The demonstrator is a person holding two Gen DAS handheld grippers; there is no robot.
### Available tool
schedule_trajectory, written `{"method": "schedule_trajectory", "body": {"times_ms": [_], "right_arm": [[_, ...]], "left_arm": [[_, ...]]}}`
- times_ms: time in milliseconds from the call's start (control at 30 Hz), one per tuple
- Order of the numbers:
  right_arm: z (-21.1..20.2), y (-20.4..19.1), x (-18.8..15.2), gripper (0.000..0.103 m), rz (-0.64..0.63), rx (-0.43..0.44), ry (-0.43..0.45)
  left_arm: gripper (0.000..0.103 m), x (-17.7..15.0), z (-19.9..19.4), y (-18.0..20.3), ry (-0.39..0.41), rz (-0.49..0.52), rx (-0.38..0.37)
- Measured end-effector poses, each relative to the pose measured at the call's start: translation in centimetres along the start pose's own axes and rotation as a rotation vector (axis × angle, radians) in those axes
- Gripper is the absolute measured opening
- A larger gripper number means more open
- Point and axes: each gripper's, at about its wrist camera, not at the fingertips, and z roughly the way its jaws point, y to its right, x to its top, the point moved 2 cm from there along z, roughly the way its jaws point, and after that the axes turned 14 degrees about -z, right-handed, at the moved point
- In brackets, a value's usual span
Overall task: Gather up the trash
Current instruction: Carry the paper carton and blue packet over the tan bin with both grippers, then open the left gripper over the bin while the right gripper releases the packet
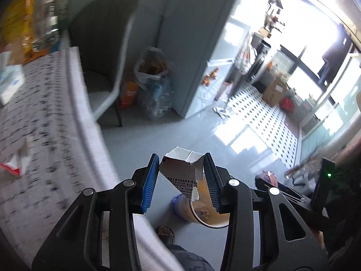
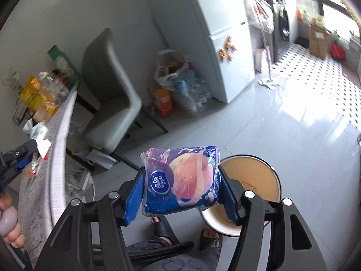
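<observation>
Right wrist view, tissue pack (image 2: 180, 180) between right fingers (image 2: 229, 197), pads touching, left fingers (image 1: 150, 181) clamp torn carton (image 1: 181, 172)

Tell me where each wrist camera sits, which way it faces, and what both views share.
Left wrist: on the left gripper, looking down past a torn carton it holds, at floor and bin; a sandalled foot shows.
Right wrist: on the right gripper, looking down past a tissue pack; both feet and a hand show.
Shared: bin, chair, fridge, table.
</observation>
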Motion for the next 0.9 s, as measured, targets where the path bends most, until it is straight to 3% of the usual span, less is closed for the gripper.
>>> {"method": "schedule_trajectory", "body": {"times_ms": [167,333,667,733,767,900], "right_arm": [[2.3,3.9,-1.4,0.077,0.085,-0.001,-0.001],[2.4,7.0,-3.0,0.086,0.144,-0.007,0.008],[-1.2,12.9,-6.8,0.087,0.258,-0.093,0.022],[-2.3,13.8,-7.3,0.087,0.267,-0.116,0.025],[-2.9,14.3,-7.7,0.087,0.274,-0.129,0.027],[-4.4,16.1,-9.3,0.087,0.303,-0.167,0.017]], "left_arm": [[0.041,-0.5,4.0,3.1,-0.073,0.046,-0.030],[0.041,-1.8,7.3,6.3,-0.146,0.104,-0.063],[0.046,-5.7,13.9,13.5,-0.312,0.175,-0.133],[0.068,-6.3,14.4,14.4,-0.350,0.171,-0.178],[0.085,-6.5,14.5,14.8,-0.358,0.172,-0.189],[0.095,-5.7,13.0,15.1,-0.307,0.155,-0.190]]}}
